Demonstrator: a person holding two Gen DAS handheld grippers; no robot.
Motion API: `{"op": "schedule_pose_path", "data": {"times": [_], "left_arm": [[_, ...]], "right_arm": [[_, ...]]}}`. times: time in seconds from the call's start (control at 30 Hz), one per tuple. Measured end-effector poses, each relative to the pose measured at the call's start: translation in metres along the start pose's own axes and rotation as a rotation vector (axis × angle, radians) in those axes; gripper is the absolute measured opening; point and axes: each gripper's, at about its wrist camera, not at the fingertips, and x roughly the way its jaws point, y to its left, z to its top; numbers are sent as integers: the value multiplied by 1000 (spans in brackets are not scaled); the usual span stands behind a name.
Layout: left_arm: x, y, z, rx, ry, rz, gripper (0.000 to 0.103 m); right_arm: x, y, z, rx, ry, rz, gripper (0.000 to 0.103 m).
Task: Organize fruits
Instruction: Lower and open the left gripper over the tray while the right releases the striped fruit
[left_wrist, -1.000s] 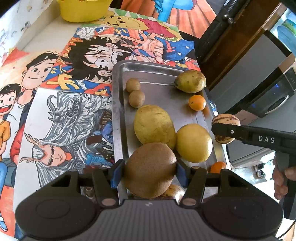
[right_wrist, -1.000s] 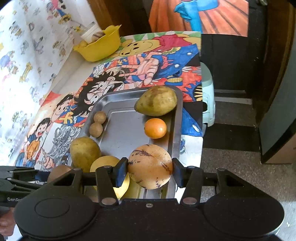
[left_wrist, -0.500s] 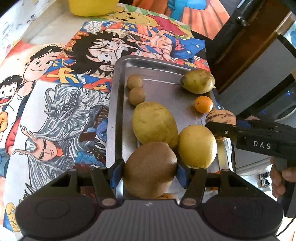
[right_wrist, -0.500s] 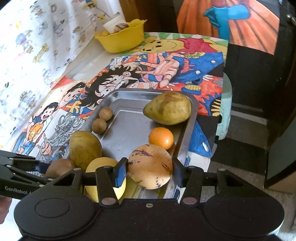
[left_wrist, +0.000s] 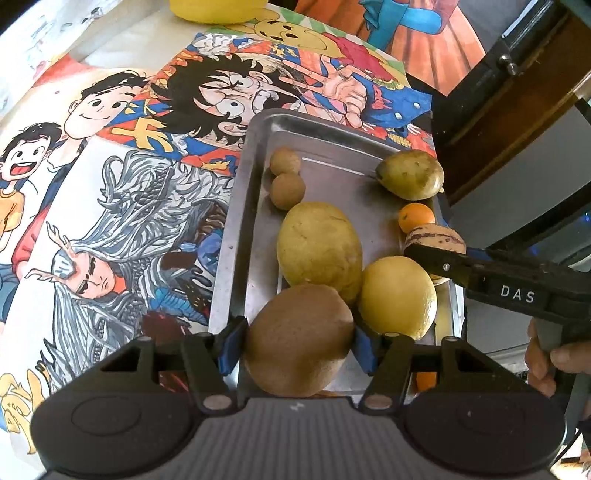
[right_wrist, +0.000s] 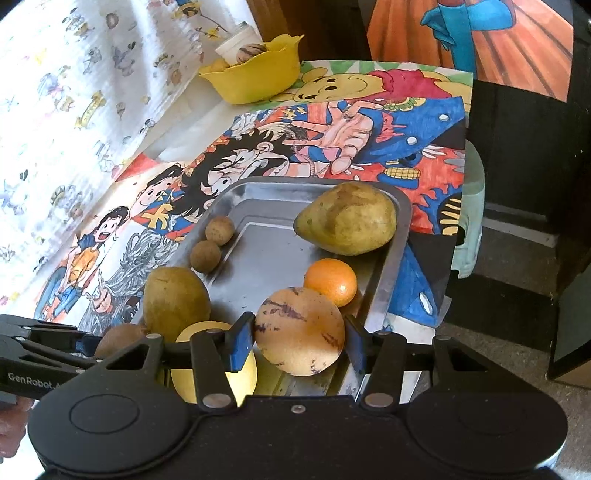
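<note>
Cartoon cloth (left_wrist: 110, 184) w/ steel tray (left_wrist: 240, 221): L claw (left_wrist: 297, 345) clamps brown fruit (left_wrist: 297, 338); R claw (right_wrist: 300, 338) clamps striped melon (right_wrist: 300, 330).

The tray (left_wrist: 236, 236) is shiny metal; the brown fruit (left_wrist: 299, 339) looks matt and rough; the orange (right_wrist: 330, 282) is glossy.

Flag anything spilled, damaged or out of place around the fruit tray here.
Nothing spilled or broken. One oddity: the metal tray overhangs the table's edge on the right, above the floor. The left gripper holds a brown fruit; the right gripper holds a purple-streaked melon.
</note>
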Motion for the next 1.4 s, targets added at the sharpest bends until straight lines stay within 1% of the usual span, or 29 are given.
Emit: {"op": "schedule_pose_path", "data": {"times": [0.07, 0.23, 0.43, 0.53, 0.57, 0.73, 0.83, 0.93, 1.03, 1.1, 1.17, 1.2, 1.27, 1.4], "left_arm": [[-1, 0, -1, -6, -8, 1, 65], [-7, -3, -7, 6, -55, 6, 72], [-6, -11, -15, 43, -132, 18, 78], [-5, -13, -21, 52, -174, 16, 81], [-4, -13, -23, 49, -188, 16, 82], [-4, -9, -29, 4, -254, -11, 85], [-6, -9, -32, 2, -298, -7, 87], [-16, -12, -40, 24, -391, 11, 92], [-22, -17, -48, 35, -470, 34, 92], [-26, -21, -56, 32, -511, 64, 93], [-32, -24, -66, 14, -558, 93, 95], [-35, -26, -70, 4, -581, 101, 97], [-42, -31, -79, -24, -621, 139, 98], [-55, -39, -92, -38, -672, 175, 101]], "right_arm": [[-1, 2, -2, -13, -11, -8, 53], [-3, 6, -8, -29, -45, -34, 54], [-6, 11, -19, -56, -132, -62, 54], [-9, 9, -25, -56, -172, -64, 56], [-11, 8, -26, -59, -189, -66, 58], [-18, 3, -30, -63, -269, -28, 62], [-21, 5, -36, -83, -332, 0, 65], [-23, 7, -46, -101, -398, 33, 67], [-29, 6, -56, -118, -463, 55, 71], [-35, 4, -61, -119, -495, 50, 73], [-44, 2, -67, -118, -531, 41, 75], [-50, 1, -69, -117, -546, 34, 77], [-60, 0, -76, -120, -578, 27, 81], [-77, 0, -89, -116, -620, 34, 84]]}}
